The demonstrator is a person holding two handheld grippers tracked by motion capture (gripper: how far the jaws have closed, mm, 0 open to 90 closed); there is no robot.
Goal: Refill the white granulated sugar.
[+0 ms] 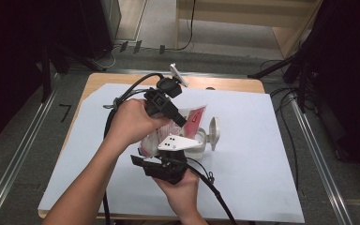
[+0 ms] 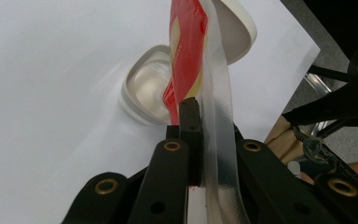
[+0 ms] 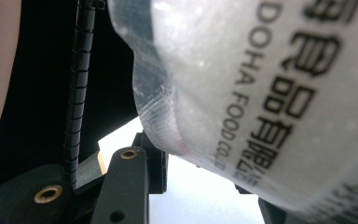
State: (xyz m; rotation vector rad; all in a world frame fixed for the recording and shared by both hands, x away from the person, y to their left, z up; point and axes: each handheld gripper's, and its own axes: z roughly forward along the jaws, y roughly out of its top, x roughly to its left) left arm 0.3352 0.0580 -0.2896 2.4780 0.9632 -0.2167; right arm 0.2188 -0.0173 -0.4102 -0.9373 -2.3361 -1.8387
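- Presently, a food pouch (image 1: 194,123) is held over an open white container (image 1: 201,140) near the middle of the white sheet (image 1: 258,154) on the table (image 1: 225,83).
- The left gripper (image 2: 193,140) is pressed together on the pouch (image 2: 186,51) at its sealed clear edge; in the left gripper view the film passes between the jaws.
- The right gripper (image 3: 200,172) is set partly closed around the pouch (image 3: 270,84); the bag bulges between its jaws, and a pinch is judged likely.
- The container (image 2: 142,91) is seen directly below the red end of the pouch, with its hinged lid (image 2: 237,32) swung back.

Risks:
- A slip is judged possible at the left grip, since smooth film is held along a narrow strip; the pouch would then swing or drop.
- Spillage onto the sheet is judged possible if the pouch mouth is not kept over the container opening.
- The container is light in appearance and unrestrained; a nudge from either gripper could tip or shift it.
- The lid (image 1: 214,132) could be struck and folded shut.

Room for movement:
- Open sheet is available to the right and behind the container.
- The near side is crowded by both hands and the trailing cables (image 1: 215,192); snagging is to be avoided there.
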